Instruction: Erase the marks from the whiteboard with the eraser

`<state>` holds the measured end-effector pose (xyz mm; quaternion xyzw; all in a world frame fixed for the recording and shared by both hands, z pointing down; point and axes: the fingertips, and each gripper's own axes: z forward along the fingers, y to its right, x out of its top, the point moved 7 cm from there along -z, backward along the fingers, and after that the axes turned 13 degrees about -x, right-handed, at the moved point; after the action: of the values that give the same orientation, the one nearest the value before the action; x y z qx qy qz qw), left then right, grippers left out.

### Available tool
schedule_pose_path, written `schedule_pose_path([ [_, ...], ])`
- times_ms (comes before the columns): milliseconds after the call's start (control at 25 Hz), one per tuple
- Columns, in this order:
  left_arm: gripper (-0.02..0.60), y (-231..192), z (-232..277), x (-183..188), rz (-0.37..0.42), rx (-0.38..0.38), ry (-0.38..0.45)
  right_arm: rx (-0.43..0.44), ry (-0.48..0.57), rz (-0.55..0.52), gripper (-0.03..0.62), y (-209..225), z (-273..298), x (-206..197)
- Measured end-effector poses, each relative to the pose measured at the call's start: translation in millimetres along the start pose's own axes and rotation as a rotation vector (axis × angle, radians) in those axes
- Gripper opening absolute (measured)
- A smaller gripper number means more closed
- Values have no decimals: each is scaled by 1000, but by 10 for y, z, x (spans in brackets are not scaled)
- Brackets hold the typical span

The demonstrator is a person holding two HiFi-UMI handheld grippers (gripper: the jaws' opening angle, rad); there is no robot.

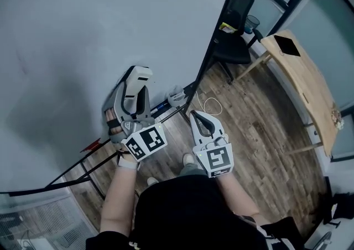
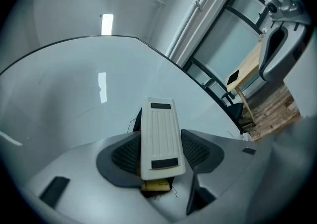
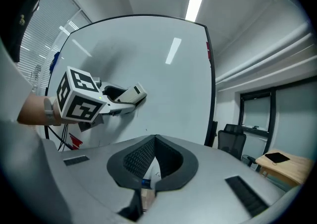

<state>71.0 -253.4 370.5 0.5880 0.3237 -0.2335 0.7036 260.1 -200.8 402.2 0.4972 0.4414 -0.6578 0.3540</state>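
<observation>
A big whiteboard fills the left of the head view; I make out only a faint reddish streak near its left edge. My left gripper is shut on a white ribbed eraser, which stands up between the two jaws close to the board. From the right gripper view, the eraser's tip lies at the board surface. My right gripper hangs lower right of the board, shut with its pads touching and nothing between them.
The board's black stand and a low tray with small items sit under the board. A black office chair and a wooden table stand to the right on the plank floor.
</observation>
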Motion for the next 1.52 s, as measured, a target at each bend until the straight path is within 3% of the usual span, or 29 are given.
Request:
schedule_pose_path([
  [320, 265, 33, 308, 487, 24, -2, 61, -40, 2, 37, 26, 426, -8, -52],
  [600, 265, 120, 371, 520, 16, 35, 108, -56, -17, 49, 26, 592, -71, -138],
  [760, 265, 226, 360, 384, 16, 11, 87, -64, -47, 51, 26, 554, -123, -155],
  [1200, 265, 668, 261, -332, -12, -129, -63, -56, -85, 76, 26, 405, -259, -310],
  [1520, 265, 906, 176, -793, -71, -209, -156, -46, -117, 80, 26, 258, -325, -411],
])
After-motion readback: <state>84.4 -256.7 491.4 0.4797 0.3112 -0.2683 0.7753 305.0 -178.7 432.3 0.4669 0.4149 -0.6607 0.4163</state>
